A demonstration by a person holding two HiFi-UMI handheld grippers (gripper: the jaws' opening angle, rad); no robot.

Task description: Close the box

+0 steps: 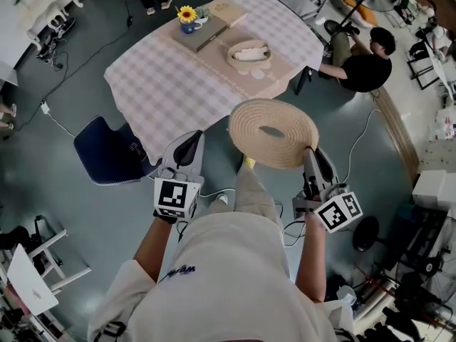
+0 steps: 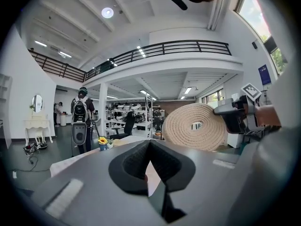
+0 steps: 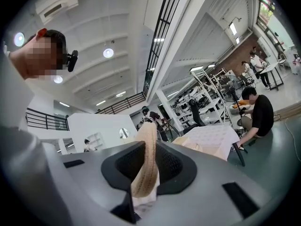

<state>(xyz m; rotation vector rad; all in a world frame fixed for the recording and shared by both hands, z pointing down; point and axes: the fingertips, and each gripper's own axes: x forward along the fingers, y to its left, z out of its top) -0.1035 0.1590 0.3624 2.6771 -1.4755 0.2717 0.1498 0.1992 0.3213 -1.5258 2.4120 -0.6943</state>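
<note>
A round woven rope lid [image 1: 273, 132] with a hole in its middle hangs over the floor in front of me. My right gripper [image 1: 311, 155] is shut on the lid's near right rim, and in the right gripper view the lid's edge [image 3: 146, 164] stands upright between the jaws. The matching woven box [image 1: 249, 54] sits open on the checked table [image 1: 171, 84], well ahead of the lid. My left gripper [image 1: 189, 142] floats to the left of the lid, apart from it, shut with nothing in it [image 2: 149, 147]. In the left gripper view the lid [image 2: 197, 126] shows at right.
A flower pot [image 1: 187, 16] and a flat board with a book [image 1: 206, 27] stand at the table's far side. A dark blue chair [image 1: 107, 152] sits left of me by the table's near corner. A person [image 1: 363, 66] sits at the table's right. Cables run across the floor.
</note>
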